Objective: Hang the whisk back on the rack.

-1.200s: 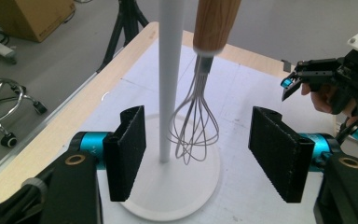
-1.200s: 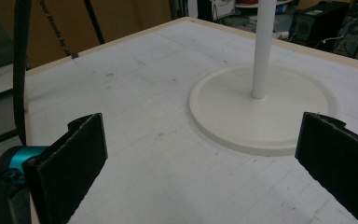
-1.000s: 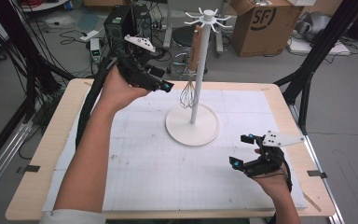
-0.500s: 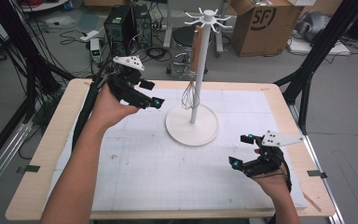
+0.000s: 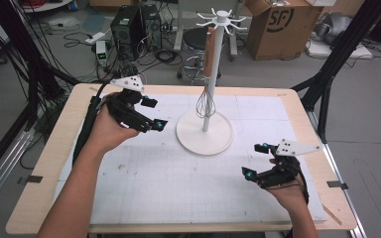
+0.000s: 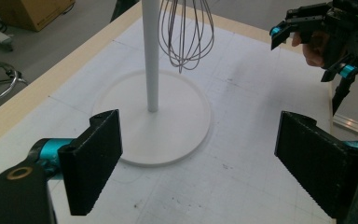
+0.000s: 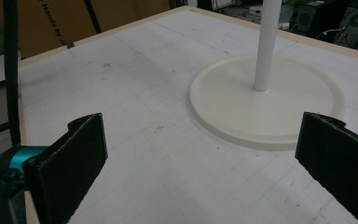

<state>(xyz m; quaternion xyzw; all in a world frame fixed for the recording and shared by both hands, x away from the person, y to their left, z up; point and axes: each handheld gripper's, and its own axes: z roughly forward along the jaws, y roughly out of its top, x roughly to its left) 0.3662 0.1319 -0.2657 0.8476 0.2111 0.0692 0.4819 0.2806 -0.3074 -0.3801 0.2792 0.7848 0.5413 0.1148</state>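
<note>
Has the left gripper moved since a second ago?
Yes. The left gripper has drawn back from the whisk, left of the stand base; jaws just opening, empty.

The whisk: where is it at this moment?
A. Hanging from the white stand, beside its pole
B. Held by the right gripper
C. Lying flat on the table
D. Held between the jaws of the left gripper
A: the whisk hangs with its wires down beside the pole of the white stand, above the round base, with no gripper on it.
</note>
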